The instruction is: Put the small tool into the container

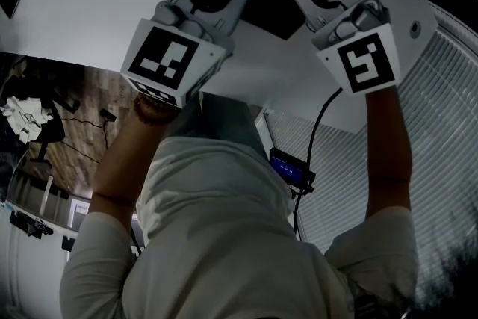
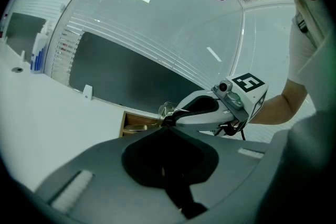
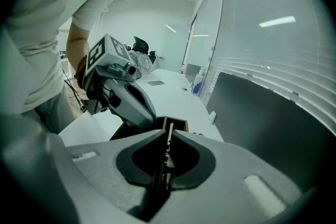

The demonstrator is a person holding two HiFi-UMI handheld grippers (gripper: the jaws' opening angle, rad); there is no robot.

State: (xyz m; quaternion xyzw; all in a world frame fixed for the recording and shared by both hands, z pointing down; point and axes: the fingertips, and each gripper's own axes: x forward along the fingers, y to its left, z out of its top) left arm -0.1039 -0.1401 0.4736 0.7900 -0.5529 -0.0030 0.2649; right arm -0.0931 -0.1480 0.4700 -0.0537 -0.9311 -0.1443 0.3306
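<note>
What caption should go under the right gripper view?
The right tool pinches a thin strip above an open wooden box, left tool close beside.

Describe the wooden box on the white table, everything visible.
The small open-topped wooden box has thin tan walls and a shadowed interior. It sits flat on the white table, near a dark wall panel. The right tool, shut on a thin pale strip, hovers over its opening.

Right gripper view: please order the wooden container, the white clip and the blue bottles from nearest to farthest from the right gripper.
1. Wooden container, just ahead of the right gripper.
2. White clip, farther right.
3. Blue bottles, far back.
</note>
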